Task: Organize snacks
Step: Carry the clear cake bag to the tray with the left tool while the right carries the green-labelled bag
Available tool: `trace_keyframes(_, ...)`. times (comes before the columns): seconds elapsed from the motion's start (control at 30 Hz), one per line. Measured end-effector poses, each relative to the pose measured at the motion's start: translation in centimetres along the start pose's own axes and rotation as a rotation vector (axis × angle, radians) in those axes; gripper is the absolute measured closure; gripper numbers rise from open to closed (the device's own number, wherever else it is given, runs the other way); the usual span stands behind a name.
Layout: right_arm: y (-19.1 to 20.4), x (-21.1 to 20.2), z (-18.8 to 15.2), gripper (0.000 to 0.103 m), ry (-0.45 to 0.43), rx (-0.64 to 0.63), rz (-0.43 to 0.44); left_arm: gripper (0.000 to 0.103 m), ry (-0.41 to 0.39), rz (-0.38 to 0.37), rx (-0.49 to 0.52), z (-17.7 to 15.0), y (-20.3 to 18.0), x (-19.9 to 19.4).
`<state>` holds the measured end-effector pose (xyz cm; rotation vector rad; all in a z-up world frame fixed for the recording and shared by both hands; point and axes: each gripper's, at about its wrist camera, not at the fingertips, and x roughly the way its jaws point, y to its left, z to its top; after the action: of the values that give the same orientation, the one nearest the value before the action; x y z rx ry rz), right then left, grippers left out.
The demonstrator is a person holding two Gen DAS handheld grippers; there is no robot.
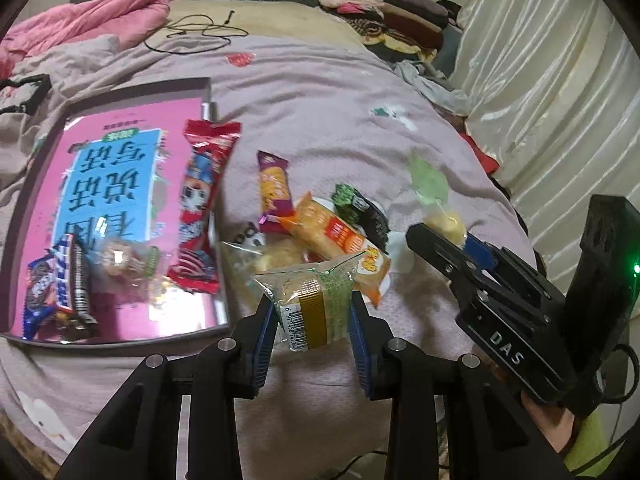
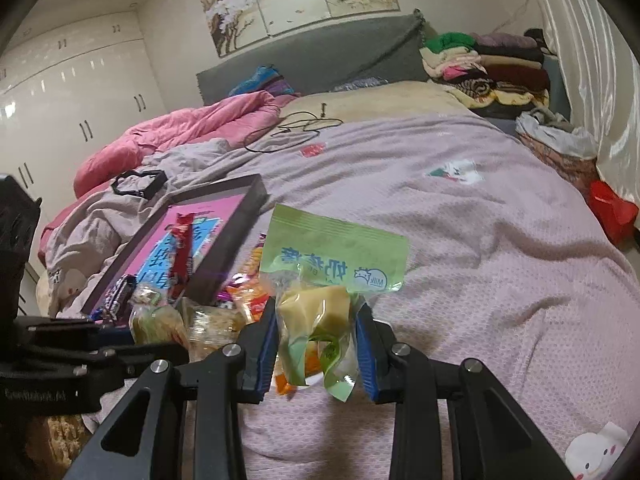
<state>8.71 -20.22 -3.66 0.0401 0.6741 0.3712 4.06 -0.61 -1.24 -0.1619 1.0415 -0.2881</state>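
Left wrist: left hand-held gripper [image 1: 313, 312] clamps green-wrapped cake [image 1: 314, 304].

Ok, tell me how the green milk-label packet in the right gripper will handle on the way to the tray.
The green packet is probably floppy: its film flap stands loose above the right gripper and its tail curls below. It looks light, mostly air around one pale block. The glossy film could slip, so a firm pinch on the block seems wise.
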Motion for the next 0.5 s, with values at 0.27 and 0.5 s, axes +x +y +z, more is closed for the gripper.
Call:
trace_keyframes(0.27, 2.6, -0.9, 0.1, 0.068, -0.033, -0.076, 0.003, 0.068, -0.025, 0.023, -0.014, -0.1, 1.3, -1.0)
trace_keyframes(0.5, 5.0, -1.9, 0.2, 0.068, -0.073, -0.152, 0.03, 0.068, -0.044, 0.036, -0.009, -0.2, 1.8, -1.7)
